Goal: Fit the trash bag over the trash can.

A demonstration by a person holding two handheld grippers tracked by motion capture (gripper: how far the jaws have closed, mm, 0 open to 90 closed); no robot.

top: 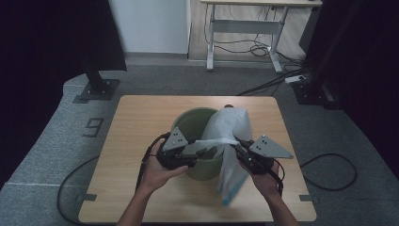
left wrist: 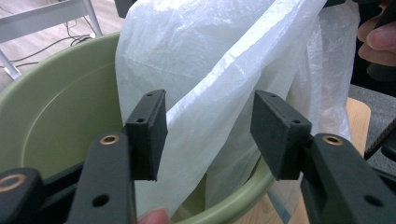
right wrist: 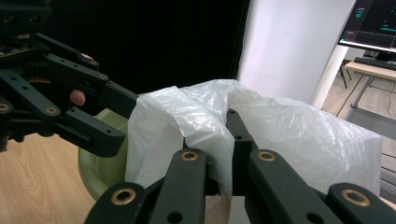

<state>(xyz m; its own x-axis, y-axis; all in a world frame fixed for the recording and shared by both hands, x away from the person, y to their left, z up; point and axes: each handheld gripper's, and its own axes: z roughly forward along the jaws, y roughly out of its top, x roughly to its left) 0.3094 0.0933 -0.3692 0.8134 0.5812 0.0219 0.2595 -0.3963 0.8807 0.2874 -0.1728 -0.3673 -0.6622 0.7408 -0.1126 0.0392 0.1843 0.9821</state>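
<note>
A green bucket [top: 188, 118] stands at the middle of the wooden table [top: 136, 136]. A white plastic bag [top: 231, 126] sits partly inside it and hangs down over its right side. My left gripper [top: 201, 150] is at the bucket's near rim; in the left gripper view [left wrist: 212, 135] its jaws stand apart, a stretched fold of the bag [left wrist: 201, 60] runs between them, and neither pad presses on it. My right gripper [top: 240, 147] is shut on the bag's edge, and the film drapes over its jaws [right wrist: 220, 140]. The left gripper [right wrist: 100, 119] faces it across the bucket [right wrist: 98, 165].
The bag's lower end with a blue strip [top: 229, 197] dangles over the table's near right part. Behind the table are a desk frame [top: 244, 28], floor cables [top: 263, 49] and a black stand [top: 96, 87]. A monitor [right wrist: 373, 23] glows at the far right.
</note>
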